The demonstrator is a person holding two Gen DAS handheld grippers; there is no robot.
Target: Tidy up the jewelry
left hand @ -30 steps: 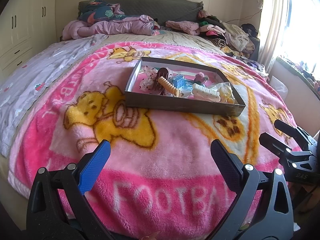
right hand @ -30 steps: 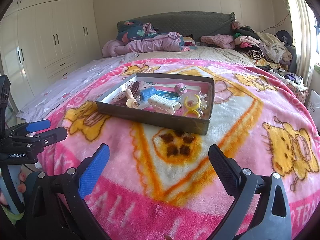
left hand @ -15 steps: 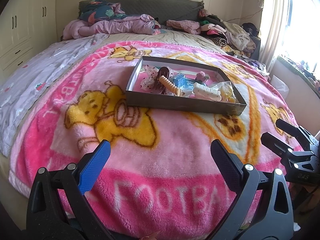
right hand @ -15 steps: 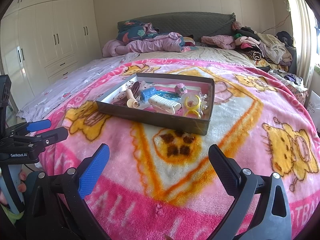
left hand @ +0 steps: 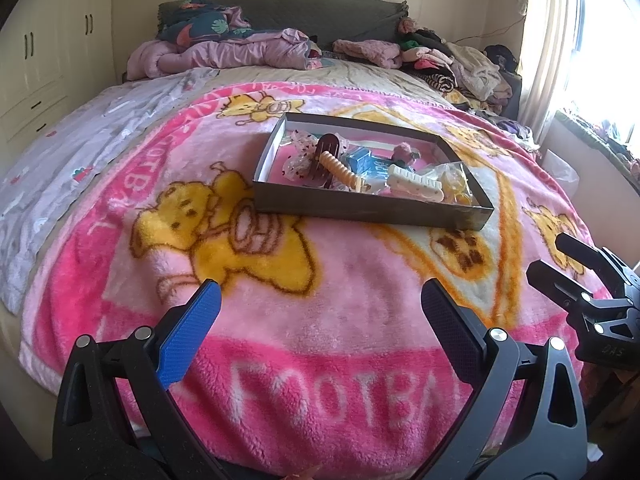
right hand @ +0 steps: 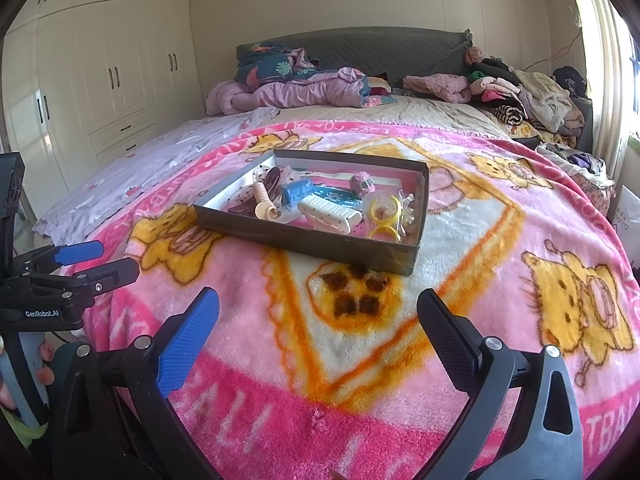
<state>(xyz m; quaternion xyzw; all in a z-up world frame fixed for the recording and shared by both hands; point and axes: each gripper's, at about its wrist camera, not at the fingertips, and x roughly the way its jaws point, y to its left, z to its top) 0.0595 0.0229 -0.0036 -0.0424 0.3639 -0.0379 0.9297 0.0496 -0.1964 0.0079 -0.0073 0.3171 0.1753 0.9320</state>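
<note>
Fingers [left hand: 188, 336] of both grippers spread wide, empty; only the right wrist view shows the yellow rings [right hand: 385, 216] clearly in the box [right hand: 304, 240].

Pink cartoon-bear blanket [left hand: 320, 320], dark grey box [left hand: 360, 208], yellow rings [right hand: 385, 216]

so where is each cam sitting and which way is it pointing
Left wrist view: sits on the left gripper near the foot of the bed, facing the headboard across the pink blanket; its own open fingers show, and the right gripper at the right edge.
Right wrist view: sits on the right gripper, same heading, further right; its open fingers show, and the left gripper at the left edge.
Shared: the tray of hair accessories, the blanket, and the clothes piled by the headboard.
</note>
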